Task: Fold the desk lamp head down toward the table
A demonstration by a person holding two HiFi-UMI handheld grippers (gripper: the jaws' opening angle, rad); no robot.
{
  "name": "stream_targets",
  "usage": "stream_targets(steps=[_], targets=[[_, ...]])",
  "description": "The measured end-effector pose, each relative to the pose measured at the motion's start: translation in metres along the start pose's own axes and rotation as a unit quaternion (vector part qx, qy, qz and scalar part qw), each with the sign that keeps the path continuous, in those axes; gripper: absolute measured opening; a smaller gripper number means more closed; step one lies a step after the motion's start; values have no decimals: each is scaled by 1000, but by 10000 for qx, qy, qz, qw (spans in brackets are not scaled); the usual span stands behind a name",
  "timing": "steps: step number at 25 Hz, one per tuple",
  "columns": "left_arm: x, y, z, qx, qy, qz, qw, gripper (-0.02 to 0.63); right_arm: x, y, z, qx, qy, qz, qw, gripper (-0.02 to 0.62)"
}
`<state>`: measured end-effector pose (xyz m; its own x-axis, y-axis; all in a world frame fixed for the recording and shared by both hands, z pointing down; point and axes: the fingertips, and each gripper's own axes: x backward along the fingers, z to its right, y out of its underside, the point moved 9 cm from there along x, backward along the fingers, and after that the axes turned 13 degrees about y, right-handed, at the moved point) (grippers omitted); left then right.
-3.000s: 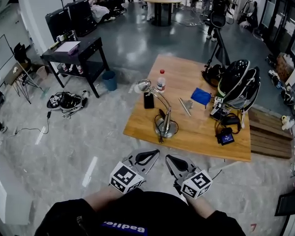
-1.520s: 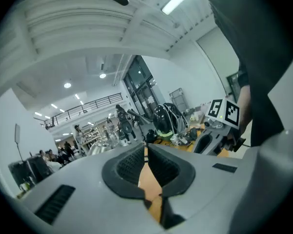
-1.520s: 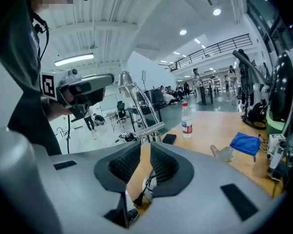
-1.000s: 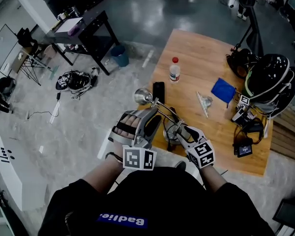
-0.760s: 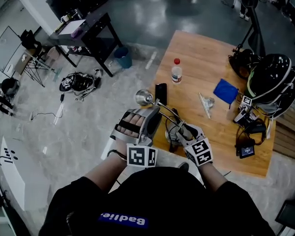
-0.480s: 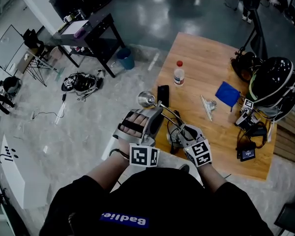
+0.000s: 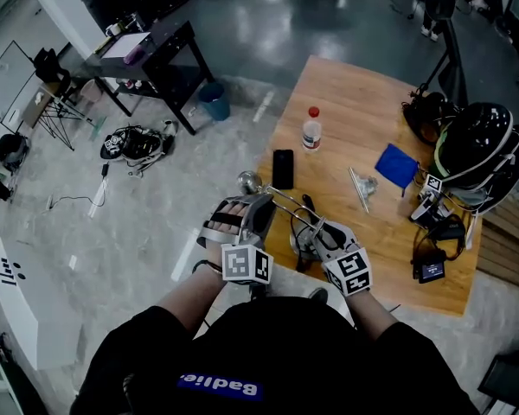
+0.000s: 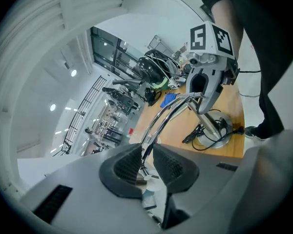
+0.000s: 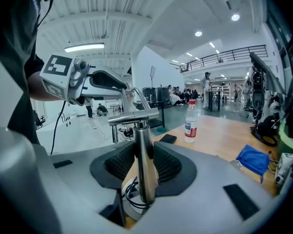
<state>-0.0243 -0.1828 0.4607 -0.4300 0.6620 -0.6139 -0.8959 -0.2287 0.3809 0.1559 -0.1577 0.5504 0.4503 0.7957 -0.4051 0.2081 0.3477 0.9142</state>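
Bracing comes first: on the wooden table [image 7: 389, 93] the desk lamp [image 7: 287, 204] stands at the near left corner, its arm reaching past the left edge. The right gripper [image 9: 145, 156] is closing on the upright post [image 9: 142, 130], pads already meeting it. The left gripper [image 8: 145, 161] is closing around the arm rods [image 8: 161, 121], not yet pinching. Next, I judge: steady the post and press the lamp head [image 7: 246, 181] downward. The bottle [image 7: 310, 130] has a red label too small to read.

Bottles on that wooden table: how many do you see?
1. A clear plastic bottle with a red cap stands upright on the wooden table, near the black phone. The black gear at the table's right edge might hide others.
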Motion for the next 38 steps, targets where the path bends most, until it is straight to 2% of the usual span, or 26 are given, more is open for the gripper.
stream_targets(steps=[6, 11, 17, 24, 30, 33, 34, 36, 38], targets=[[-27, 24, 21, 410, 458, 73, 9981, 67, -1, -1, -2, 17, 43, -83, 10000, 123], [-49, 35, 39, 874, 805, 247, 9926, 40, -2, -4, -5, 49, 97, -183, 9998, 123], [-67, 38, 55, 1107, 1121, 380, 9868, 37, -3, -4, -5, -5, 156, -240, 9996, 123], [-89, 38, 72, 1670, 1665, 676, 9694, 37, -6, -1, -3, -83, 139, -306, 9994, 123], [-91, 37, 74, 2006, 1644, 607, 9639, 37, -7, -3, -4, 36, 91, -415, 9991, 123], [-87, 36, 68, 2429, 1643, 613, 9541, 43, -4, -8, -2, -37, -28, -227, 9997, 124], [-82, 35, 65, 2565, 1575, 623, 9516, 92, 0, -9, -1, -87, -72, -123, 9999, 127], [-68, 30, 60, 2679, 1418, 663, 9506, 140, 8, -8, 4, -177, -118, 11, 9998, 136], [-51, 24, 58, 2757, 1258, 727, 9502, 143, 17, -5, 10, -282, -162, 97, 9994, 144]])
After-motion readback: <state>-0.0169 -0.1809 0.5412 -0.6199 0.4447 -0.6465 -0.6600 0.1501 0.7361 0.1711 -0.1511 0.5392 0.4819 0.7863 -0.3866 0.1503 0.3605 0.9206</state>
